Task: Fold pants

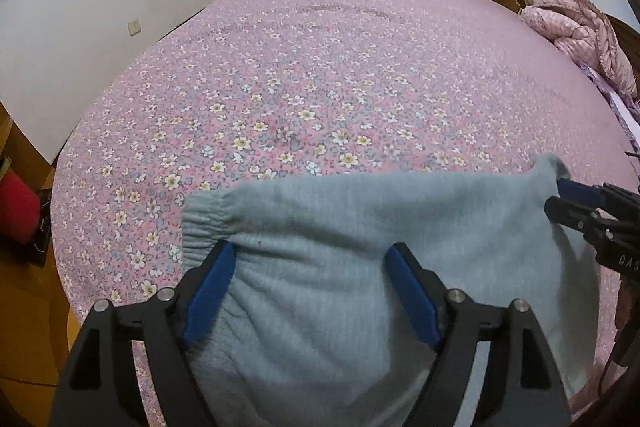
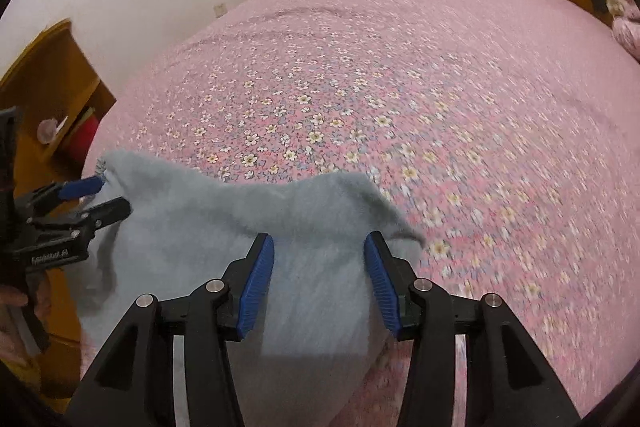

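From the left wrist view, the pants (image 1: 340,227) lie at the near edge of the bed (image 1: 320,67), on the pink flowered sheet, with the lower part of the cloth running out of sight under the camera. They are a soft grey-blue knit, sweatpant-like. A gathered elastic band (image 1: 204,223) shows at the left end, and faint ripples fan out from it. The left hand-held gripper (image 1: 316,283) has its blue-padded fingers spread wide, with the cloth lying between them and nothing pinched. At the far right, the right hand-held gripper (image 1: 556,195) reaches in at the cloth's raised corner.

From the right wrist view, which is blurred, the pants (image 2: 200,227) show two raised peaks along the far edge and sag between them. The right hand-held gripper (image 2: 320,267) also has its fingers apart, straddling the cloth without clamping it. The left hand-held gripper (image 2: 115,193) sits at the left corner with a gap between its fingers.

I'd judge this an early step: both tools are placed at the top edge, either to take hold or to lay the garment out flat. The next move seems to call for closing on both corners evenly and pulling the edge taut, so the slack knit doesn't bunch before the fold.
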